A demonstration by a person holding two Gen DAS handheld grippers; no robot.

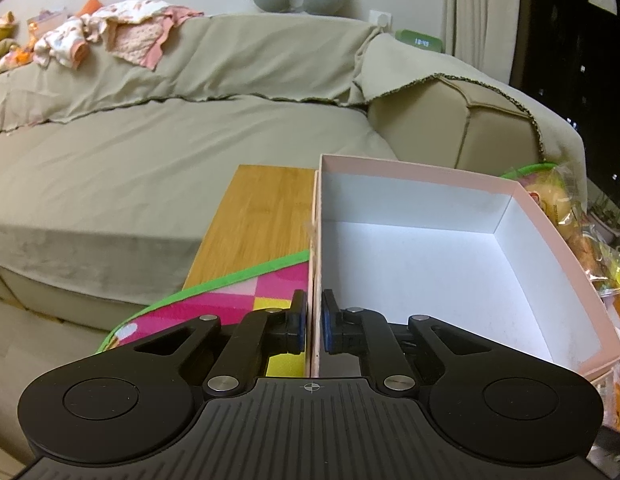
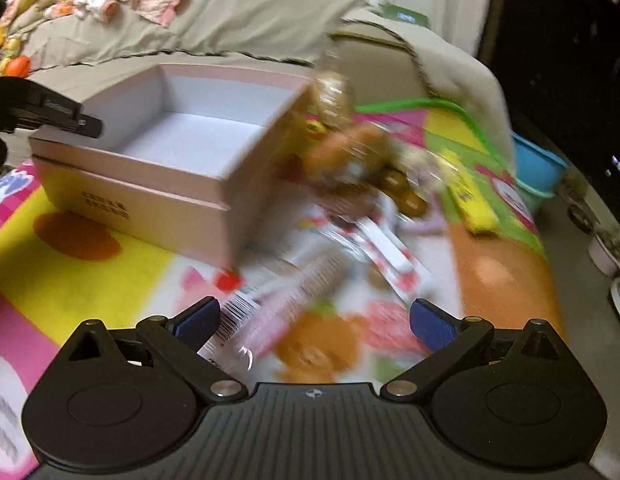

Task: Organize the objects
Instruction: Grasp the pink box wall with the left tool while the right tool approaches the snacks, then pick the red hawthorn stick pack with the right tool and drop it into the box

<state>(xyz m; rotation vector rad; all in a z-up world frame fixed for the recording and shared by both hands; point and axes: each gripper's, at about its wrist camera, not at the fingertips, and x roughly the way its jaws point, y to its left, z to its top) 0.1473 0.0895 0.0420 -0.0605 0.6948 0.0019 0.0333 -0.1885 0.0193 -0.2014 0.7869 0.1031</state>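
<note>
Steadying the open pink cardboard box (image 1: pixel 429 248), the left tongs (image 1: pixel 313 322) pinch its near wall. The right tongs (image 2: pixel 315 322) gape wide and empty over a blurred barcoded snack packet (image 2: pixel 270 304) on the bench's colourful mat (image 2: pixel 82 264); the next move is probably closing on that packet.

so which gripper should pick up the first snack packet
Right. The right gripper is open over the snack packets, while the left gripper is shut on the wall of the pink box, holding it.

Draped beige sofa (image 1: pixel 190 152), curtain (image 1: pixel 481 8), dark window (image 1: pixel 573 60)
</note>
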